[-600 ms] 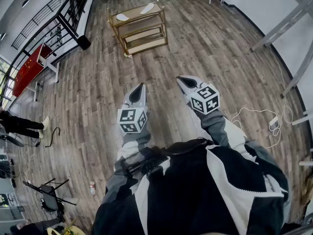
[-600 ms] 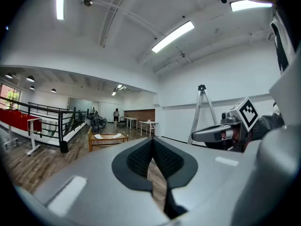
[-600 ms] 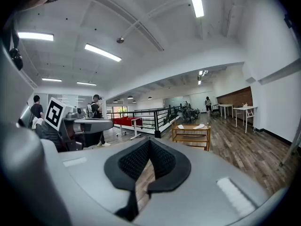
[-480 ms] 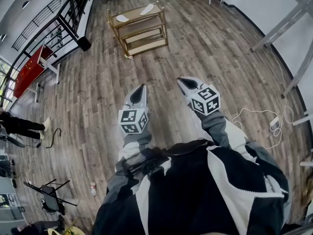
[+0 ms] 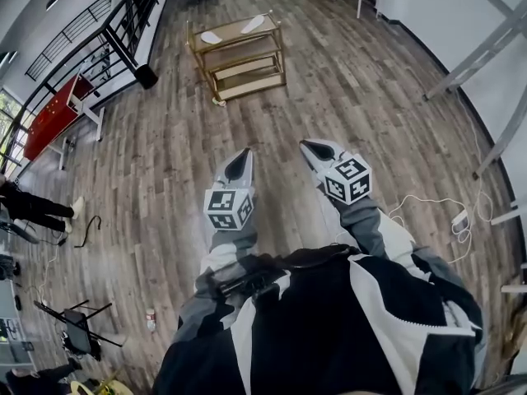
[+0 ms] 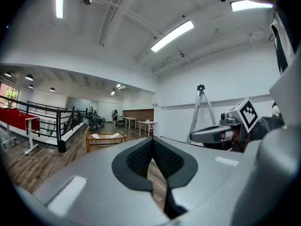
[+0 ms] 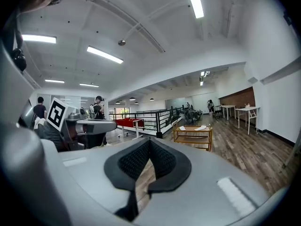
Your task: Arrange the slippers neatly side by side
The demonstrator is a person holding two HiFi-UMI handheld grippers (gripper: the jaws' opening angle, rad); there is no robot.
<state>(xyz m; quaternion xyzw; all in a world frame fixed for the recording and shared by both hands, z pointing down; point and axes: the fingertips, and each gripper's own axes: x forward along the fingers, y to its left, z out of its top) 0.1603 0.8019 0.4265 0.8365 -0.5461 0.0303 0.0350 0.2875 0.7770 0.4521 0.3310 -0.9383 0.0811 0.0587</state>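
Currently | left gripper (image 5: 244, 155) closed, empty; right gripper (image 5: 307, 146) closed, empty | 2 slippers (image 5: 212, 37) on shelf (image 5: 244, 66)

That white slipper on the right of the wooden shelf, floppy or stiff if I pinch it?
Probably floppy and light: the slipper looks thin and flat on the shelf. Pinched at one end, the rest may droop. Too distant to judge its surface.
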